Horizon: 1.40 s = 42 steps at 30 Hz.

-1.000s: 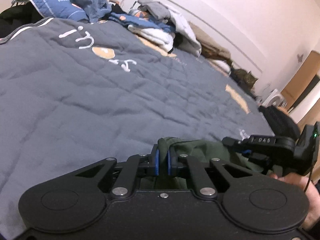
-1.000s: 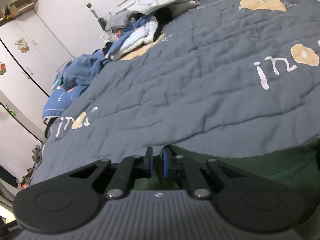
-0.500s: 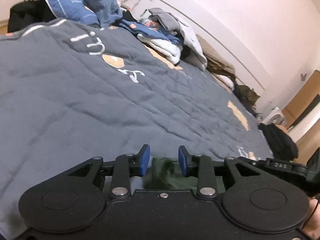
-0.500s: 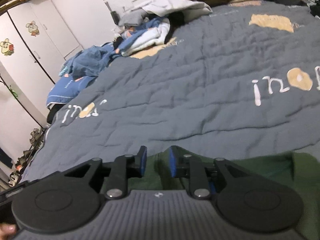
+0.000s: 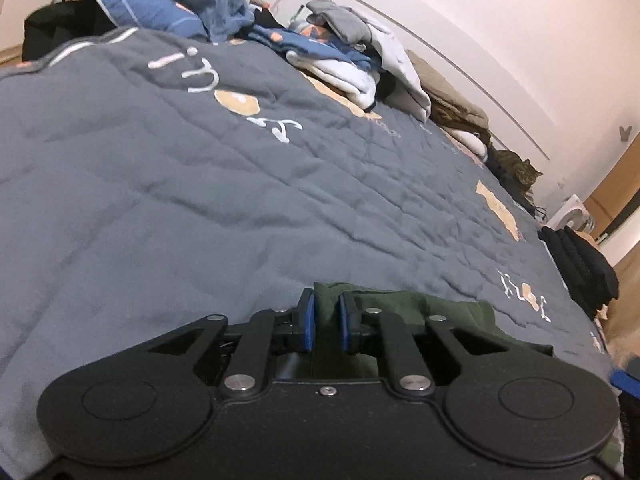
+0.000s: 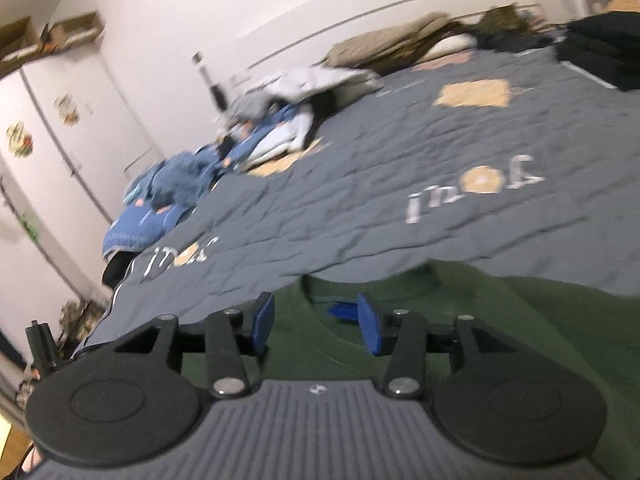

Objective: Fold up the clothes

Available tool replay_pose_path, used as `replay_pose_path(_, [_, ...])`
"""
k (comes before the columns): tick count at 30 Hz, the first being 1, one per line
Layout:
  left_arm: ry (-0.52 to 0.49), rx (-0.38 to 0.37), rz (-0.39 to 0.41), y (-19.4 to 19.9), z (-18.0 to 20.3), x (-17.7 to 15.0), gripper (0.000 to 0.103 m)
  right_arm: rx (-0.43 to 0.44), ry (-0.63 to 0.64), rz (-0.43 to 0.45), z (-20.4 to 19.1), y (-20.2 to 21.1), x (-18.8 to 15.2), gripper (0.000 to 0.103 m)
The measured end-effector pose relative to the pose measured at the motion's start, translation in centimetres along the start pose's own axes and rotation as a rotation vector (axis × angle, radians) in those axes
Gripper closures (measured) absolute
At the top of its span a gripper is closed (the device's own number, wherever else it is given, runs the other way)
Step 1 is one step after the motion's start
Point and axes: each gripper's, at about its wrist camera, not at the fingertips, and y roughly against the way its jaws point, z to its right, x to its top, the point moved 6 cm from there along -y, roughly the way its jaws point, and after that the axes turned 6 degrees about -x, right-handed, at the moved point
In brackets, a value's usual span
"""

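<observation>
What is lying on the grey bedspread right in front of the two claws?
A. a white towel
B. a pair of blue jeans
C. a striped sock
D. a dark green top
D: the right wrist view shows a dark green top with a round neckline spread on the grey bedspread under the right claw, whose jaws are opening, and the left claw is closing on a fold of the same green cloth.

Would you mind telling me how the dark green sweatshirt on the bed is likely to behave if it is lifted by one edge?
The green sweatshirt is probably floppy: it lies creased and bunched on the quilt, so it should sag and drape. Its ribbed collar and thick look suggest moderate weight. With a fold between the closing left gripper pads, it seems unlikely to slip.
</observation>
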Motion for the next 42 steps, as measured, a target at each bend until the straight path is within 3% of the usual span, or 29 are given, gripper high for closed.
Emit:
replay_pose_path(2, [0.013,0.021,0.005,0.0,0.0,0.0,0.088,-0.028,-0.029,0.037,1.7,1.9,-0.3,0.057])
replay_pose_path(5, [0.041,0.048,0.007,0.1,-0.1,-0.1,0.076,-0.072,-0.075,0.082,4.4,4.4,-0.9,0.056])
replay_pose_path(8, [0.014,0.054,0.041,1.3,0.4,0.6,0.075,-0.116,-0.115,0.116,7.3,6.6,-1.6,0.056])
replay_pose_path(11, [-0.019,0.037,0.068,2.6,1.8,0.9,0.069,-0.178,-0.146,0.127,10.2,8.1,-2.0,0.056])
replay_pose_path(15, [-0.076,-0.009,0.049,3.5,4.7,0.0,0.062,-0.224,-0.185,0.134,13.3,9.6,-2.1,0.056])
replay_pose_path(21, [-0.288,-0.08,-0.035,4.5,11.6,-4.6,0.061,-0.265,-0.179,0.138,15.8,11.8,-2.5,0.056])
replay_pose_path(24, [-0.338,-0.111,-0.058,5.2,14.6,-6.9,0.051,-0.27,-0.17,0.126,16.4,12.7,-3.1,0.056])
replay_pose_path(30, [-0.352,-0.168,-0.094,6.0,18.7,-10.7,0.049,-0.279,-0.127,0.109,17.4,14.0,-3.5,0.056])
replay_pose_path(36, [-0.381,-0.21,-0.147,6.5,21.3,-14.9,0.043,-0.31,-0.177,0.094,20.6,15.8,-4.0,0.055])
replay_pose_path(42, [-0.304,-0.256,-0.196,5.9,22.7,-19.2,0.041,-0.376,-0.248,0.058,24.6,16.7,-4.9,0.055])
